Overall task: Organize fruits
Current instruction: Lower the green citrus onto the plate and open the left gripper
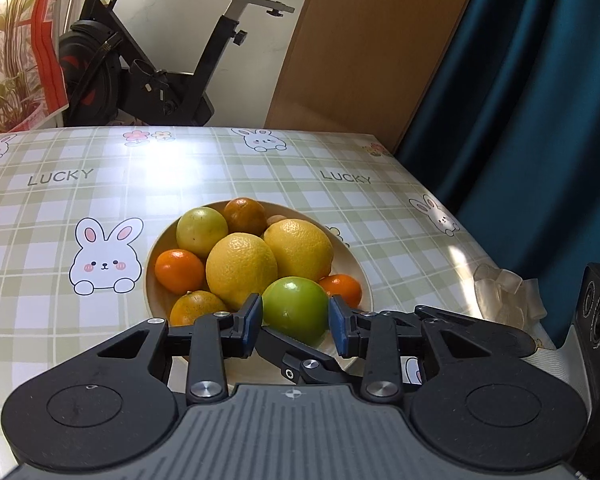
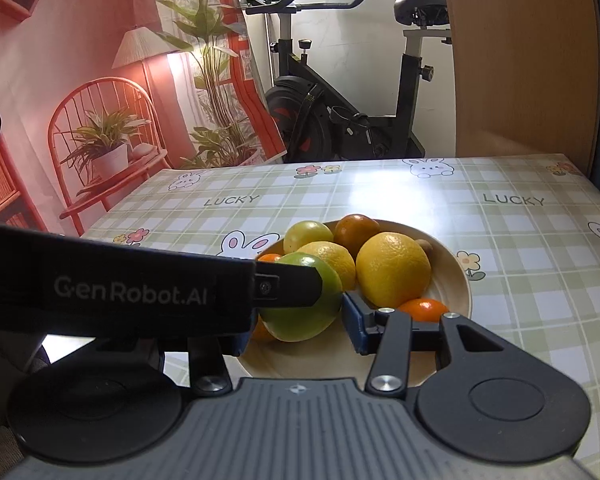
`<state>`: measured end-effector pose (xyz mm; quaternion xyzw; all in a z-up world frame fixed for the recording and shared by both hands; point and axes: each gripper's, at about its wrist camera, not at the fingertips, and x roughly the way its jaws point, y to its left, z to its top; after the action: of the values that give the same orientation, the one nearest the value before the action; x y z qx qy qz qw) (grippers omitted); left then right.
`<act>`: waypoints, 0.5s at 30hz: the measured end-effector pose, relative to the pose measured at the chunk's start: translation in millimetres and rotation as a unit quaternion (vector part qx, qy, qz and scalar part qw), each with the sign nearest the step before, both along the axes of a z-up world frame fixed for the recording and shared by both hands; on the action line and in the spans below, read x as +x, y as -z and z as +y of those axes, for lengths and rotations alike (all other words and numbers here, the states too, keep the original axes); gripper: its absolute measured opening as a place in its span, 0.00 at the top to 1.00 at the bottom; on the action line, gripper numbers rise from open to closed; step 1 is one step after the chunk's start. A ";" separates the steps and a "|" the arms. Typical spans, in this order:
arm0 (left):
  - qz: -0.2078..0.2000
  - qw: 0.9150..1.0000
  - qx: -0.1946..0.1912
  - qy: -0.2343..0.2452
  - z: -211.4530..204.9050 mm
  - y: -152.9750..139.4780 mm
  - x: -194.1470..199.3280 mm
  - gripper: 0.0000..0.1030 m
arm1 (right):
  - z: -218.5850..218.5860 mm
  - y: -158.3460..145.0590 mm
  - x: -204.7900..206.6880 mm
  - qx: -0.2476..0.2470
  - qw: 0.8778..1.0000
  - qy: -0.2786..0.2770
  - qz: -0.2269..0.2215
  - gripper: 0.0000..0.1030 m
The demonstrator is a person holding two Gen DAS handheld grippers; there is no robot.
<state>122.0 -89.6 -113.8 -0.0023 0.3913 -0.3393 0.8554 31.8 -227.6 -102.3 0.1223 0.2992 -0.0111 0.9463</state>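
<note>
The left gripper (image 1: 295, 317) clasps a green citrus fruit (image 1: 295, 307) at the near edge of the pale bowl (image 1: 356, 264), beside two lemons (image 1: 241, 267) and small oranges (image 1: 179, 271). The right gripper (image 2: 300, 318) hangs spread around that fruit, not gripping it.

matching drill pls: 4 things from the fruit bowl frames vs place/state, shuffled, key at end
1. green fruit
2. wooden bowl
3. exercise bike
4. dark orange fruit

A. on the checked tablecloth, holding the fruit
B. far side of the bowl
C. between the left gripper pads
D. beyond the table's far edge

Pairs: 1-C, 2-A, 3-D, 4-B
</note>
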 end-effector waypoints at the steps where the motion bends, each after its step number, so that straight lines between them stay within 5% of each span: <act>1: 0.002 1.000 0.003 -0.001 0.1 2.1 -0.2 0.63 | -0.8 2.8 -1.6 0.002 1.000 0.001 0.004 0.53; 15: 0.024 0.999 0.019 -0.012 1.3 18.6 5.4 0.63 | -3.4 24.7 4.0 0.038 0.999 -0.008 0.038 0.53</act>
<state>127.4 -88.3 -132.4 0.0008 0.4179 -0.3216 0.8497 35.7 -231.0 -127.0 0.1549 0.3358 0.0033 0.9291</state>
